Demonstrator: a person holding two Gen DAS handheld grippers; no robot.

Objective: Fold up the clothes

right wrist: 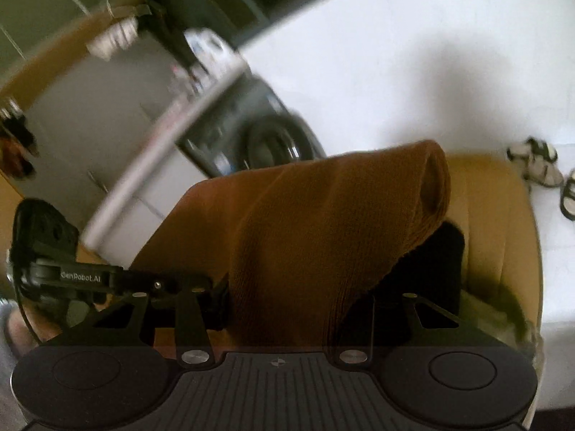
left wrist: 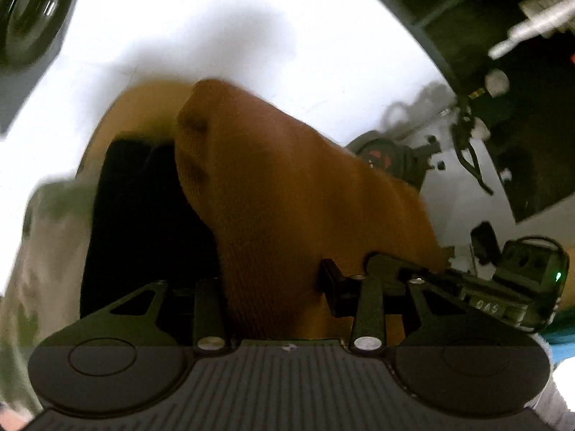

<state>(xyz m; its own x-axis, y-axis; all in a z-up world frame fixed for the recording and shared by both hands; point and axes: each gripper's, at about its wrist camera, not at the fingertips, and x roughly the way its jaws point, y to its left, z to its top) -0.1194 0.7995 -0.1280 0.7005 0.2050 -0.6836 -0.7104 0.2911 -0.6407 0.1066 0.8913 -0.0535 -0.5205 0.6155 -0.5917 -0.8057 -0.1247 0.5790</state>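
Observation:
A brown knit garment [left wrist: 287, 194] hangs in the air between my two grippers, stretched from one to the other. My left gripper [left wrist: 276, 283] is shut on one edge of it; the cloth fills the space between the fingers. My right gripper [right wrist: 287, 294] is shut on the other edge of the same garment [right wrist: 323, 215]. Each gripper shows in the other's view: the right one at the lower right of the left wrist view [left wrist: 449, 283], the left one at the lower left of the right wrist view [right wrist: 107, 280]. A dark garment [right wrist: 442, 269] lies below on a tan surface [right wrist: 492, 215].
A washing machine [right wrist: 273, 136] stands beyond the cloth on the white floor [right wrist: 395, 72]. Sandals [right wrist: 539, 168] lie on the floor at the right. A camouflage-patterned cloth [left wrist: 46, 251] sits at the left. Both views are blurred by motion.

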